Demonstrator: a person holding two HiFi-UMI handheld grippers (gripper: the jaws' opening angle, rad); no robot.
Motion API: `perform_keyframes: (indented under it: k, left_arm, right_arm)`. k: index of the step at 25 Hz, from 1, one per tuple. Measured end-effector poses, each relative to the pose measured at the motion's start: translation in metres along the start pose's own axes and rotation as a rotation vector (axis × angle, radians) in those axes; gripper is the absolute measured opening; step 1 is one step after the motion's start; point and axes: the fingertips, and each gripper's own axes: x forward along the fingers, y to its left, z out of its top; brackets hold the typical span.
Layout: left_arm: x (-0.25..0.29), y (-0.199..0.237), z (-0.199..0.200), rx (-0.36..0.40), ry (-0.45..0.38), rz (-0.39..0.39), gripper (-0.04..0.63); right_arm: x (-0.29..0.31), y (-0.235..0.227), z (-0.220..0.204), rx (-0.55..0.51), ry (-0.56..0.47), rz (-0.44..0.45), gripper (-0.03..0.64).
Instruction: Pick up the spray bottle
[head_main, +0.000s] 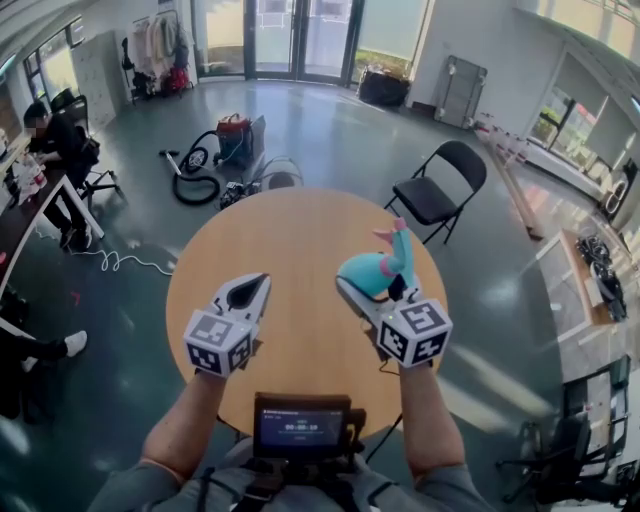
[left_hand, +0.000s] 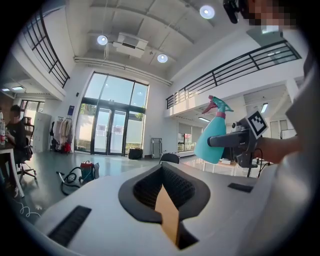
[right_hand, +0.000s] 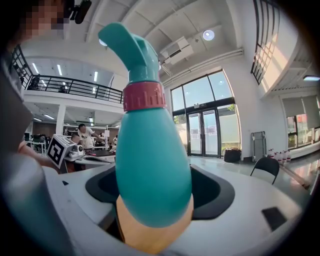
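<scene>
A teal spray bottle (head_main: 378, 268) with a pink collar and trigger hangs above the round wooden table (head_main: 300, 250), lifted clear of it. My right gripper (head_main: 362, 290) is shut on its body; in the right gripper view the bottle (right_hand: 150, 165) fills the middle, upright, with its nozzle top left. My left gripper (head_main: 252, 290) hovers over the table's left half, shut and empty. In the left gripper view its jaws (left_hand: 167, 212) stand together, and the bottle (left_hand: 212, 132) shows to the right in the other gripper.
A black folding chair (head_main: 436, 188) stands beyond the table at the right. A vacuum cleaner with its hose (head_main: 215, 150) lies on the floor behind. A person sits at a desk (head_main: 25, 190) at the far left. A small screen (head_main: 300, 428) hangs at my chest.
</scene>
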Motion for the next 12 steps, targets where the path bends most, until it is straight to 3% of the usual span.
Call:
perform_keyframes:
  k: [12]
  left_arm:
    - [-0.0087, 0.0011, 0.0062, 0.002, -0.016, -0.011, 0.005]
  right_arm:
    - [0.0014, 0.0107, 0.0015, 0.003, 0.000, -0.008, 0.410]
